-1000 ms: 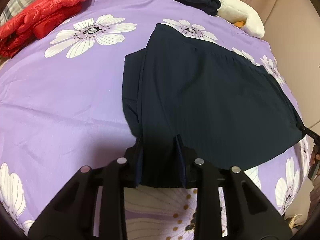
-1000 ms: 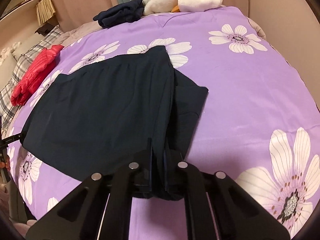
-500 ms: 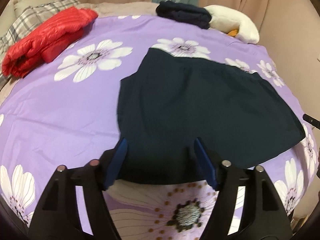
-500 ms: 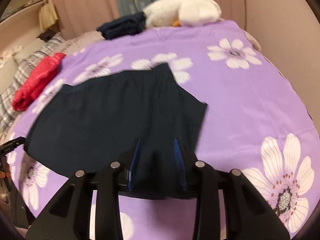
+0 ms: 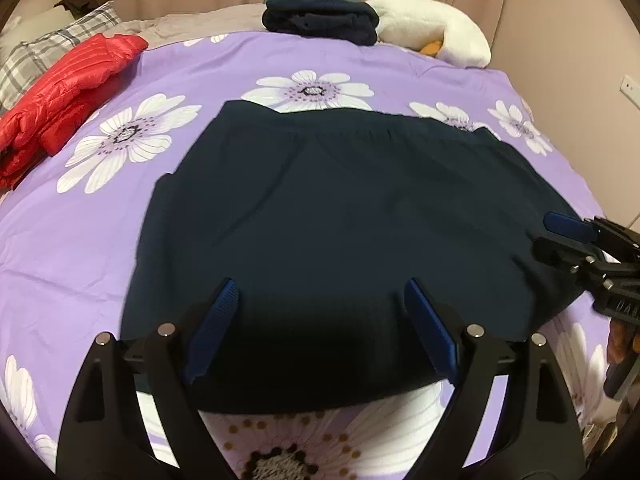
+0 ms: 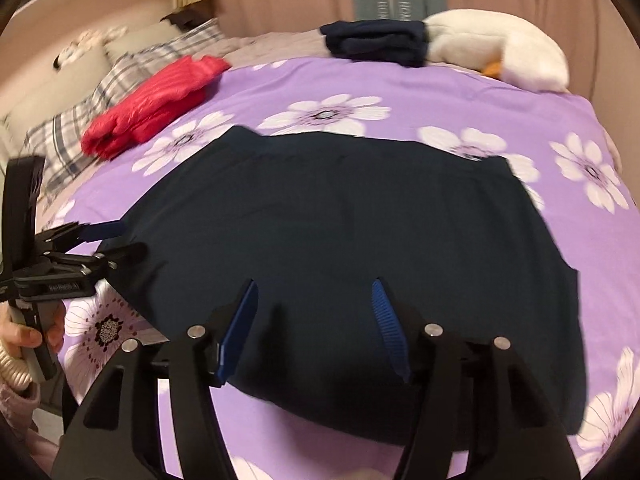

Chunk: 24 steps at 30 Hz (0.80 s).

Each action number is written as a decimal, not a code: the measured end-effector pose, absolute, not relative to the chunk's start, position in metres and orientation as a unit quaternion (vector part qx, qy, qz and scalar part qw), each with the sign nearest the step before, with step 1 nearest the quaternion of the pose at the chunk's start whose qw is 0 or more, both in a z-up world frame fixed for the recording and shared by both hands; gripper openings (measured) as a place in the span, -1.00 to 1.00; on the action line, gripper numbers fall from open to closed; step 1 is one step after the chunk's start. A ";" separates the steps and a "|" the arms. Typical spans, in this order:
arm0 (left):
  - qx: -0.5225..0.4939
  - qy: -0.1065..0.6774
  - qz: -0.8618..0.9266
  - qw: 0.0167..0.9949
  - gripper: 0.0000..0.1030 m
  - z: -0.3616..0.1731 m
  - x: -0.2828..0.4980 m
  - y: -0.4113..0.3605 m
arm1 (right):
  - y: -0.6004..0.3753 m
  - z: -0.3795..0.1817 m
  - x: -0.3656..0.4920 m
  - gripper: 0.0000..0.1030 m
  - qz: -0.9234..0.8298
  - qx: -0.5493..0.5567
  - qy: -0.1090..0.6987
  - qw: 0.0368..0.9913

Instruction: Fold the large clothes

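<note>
The dark garment [image 5: 344, 216] lies flat in the middle of the purple flowered bed cover [image 5: 80, 240], doubled into a broad panel with a gathered band along its far edge, so it looks ready for another fold. Its cloth is thin, matte and limp. The left claw [image 5: 320, 332] hangs over the garment's near edge, jaws opening wide with nothing pinched; the right claw [image 6: 314, 330] likewise, opening and empty. Beyond the garment sit a puffy red jacket [image 5: 68, 92], a folded dark pile [image 5: 320, 20] and a white plush toy [image 5: 436, 36].

Red puffer jacket [image 5: 68, 92], white plush [image 5: 436, 38], plaid pillow [image 5: 44, 56] on bed w/ floral cover [image 5: 72, 240].
</note>
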<state>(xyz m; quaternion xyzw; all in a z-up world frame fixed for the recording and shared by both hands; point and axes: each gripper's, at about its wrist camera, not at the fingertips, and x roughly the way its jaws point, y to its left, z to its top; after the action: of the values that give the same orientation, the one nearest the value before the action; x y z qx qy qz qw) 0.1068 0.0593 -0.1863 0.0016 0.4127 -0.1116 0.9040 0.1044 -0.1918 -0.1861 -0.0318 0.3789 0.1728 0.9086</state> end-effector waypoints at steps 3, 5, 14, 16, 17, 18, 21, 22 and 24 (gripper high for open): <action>0.013 0.440 -0.103 0.892 0.68 -0.205 0.114 0.055 | -0.174 -0.198 0.108 0.16 0.172 -0.054 0.384 0.906; 0.017 0.454 -0.106 0.884 0.69 -0.215 0.114 0.055 | -0.166 -0.210 0.109 0.16 0.175 -0.071 0.398 0.898; 0.013 0.457 -0.126 0.881 0.69 -0.226 0.086 0.066 | -0.162 -0.233 0.095 0.18 0.179 -0.065 0.424 0.886; 0.012 0.458 -0.127 0.880 0.69 -0.223 0.085 0.068 | -0.163 -0.228 0.093 0.18 0.185 -0.057 0.423 0.885; 0.012 0.459 -0.127 0.879 0.69 -0.219 0.084 0.069 | -0.164 -0.224 0.091 0.18 0.187 -0.053 0.420 0.886; 0.013 0.458 -0.127 0.880 0.69 -0.216 0.083 0.070 | -0.167 -0.219 0.089 0.18 0.190 -0.049 0.414 0.889; 0.015 0.442 -0.124 0.888 0.69 -0.202 0.088 0.070 | -0.178 -0.203 0.083 0.18 0.178 -0.050 0.388 0.903; 0.014 0.434 -0.123 0.892 0.69 -0.197 0.091 0.069 | -0.182 -0.200 0.084 0.19 0.173 -0.048 0.383 0.906; 0.016 0.426 -0.122 0.896 0.69 -0.191 0.100 0.063 | -0.193 -0.194 0.090 0.19 0.155 -0.035 0.378 0.912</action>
<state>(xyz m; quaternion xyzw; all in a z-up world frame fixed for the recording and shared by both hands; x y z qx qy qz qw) 0.0996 0.0635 -0.1913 0.0156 0.4265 -0.1224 0.8960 0.0899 -0.1933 -0.1941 -0.0347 0.3779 0.1553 0.9121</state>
